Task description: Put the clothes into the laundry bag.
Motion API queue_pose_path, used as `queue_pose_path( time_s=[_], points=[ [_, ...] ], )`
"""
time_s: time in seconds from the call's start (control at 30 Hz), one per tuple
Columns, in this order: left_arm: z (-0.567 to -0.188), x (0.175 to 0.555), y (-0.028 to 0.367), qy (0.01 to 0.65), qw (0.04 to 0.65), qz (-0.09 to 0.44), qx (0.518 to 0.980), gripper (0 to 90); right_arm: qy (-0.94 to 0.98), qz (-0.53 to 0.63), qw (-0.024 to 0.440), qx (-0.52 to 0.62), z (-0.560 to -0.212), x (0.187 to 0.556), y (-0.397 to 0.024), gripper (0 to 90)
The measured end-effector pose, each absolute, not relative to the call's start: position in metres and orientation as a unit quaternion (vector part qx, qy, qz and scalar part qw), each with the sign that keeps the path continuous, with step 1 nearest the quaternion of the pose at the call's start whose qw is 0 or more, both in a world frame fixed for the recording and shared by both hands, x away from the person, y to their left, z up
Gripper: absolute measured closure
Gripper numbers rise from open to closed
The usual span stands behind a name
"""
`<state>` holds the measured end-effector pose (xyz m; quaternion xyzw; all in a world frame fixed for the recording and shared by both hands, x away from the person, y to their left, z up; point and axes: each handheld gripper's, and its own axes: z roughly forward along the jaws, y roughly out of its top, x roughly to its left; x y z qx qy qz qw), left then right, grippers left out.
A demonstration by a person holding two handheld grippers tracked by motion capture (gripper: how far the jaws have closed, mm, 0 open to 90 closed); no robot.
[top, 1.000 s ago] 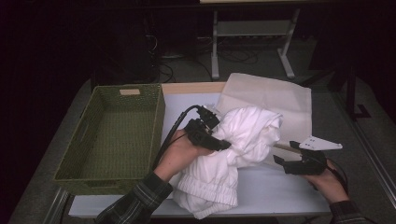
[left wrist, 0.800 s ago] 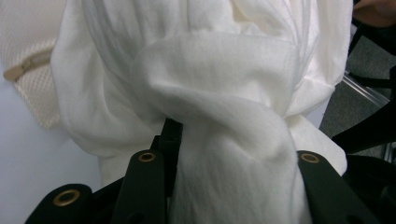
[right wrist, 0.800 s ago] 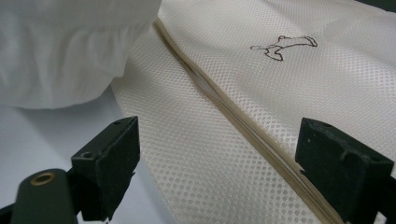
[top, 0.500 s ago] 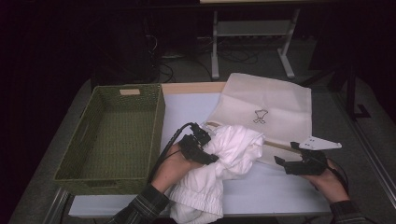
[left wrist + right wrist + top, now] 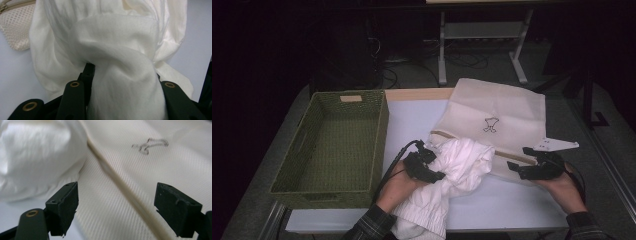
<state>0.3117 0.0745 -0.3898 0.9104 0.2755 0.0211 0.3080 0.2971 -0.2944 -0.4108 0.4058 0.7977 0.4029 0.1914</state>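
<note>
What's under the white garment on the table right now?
The white garment lies partly on the mesh bag and partly on the table. The bag's near left corner is covered; anything else beneath is hidden.

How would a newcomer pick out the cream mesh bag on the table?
Start at the green woven basket on the table's left, then look right to the flat cream mesh bag. Unlike the crumpled white garment at its near edge, it has a zip and a small hanger drawing.

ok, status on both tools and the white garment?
Left tool clamped on white garment, jaws just easing. Right tool open over mesh bag, just narrowing. Basket off left, nothing blocking.
</note>
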Motion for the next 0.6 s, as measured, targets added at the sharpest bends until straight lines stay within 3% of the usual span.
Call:
queue_pose_path(
  time_s=[0.6],
  points=[
    [-0.395, 0.309, 0.072, 0.262, 0.292, 0.032, 0.919, 57.3, 0.786, 0.430, 0.185, 0.403, -0.376, 0.359, -0.274, 22.2]
  ],
)
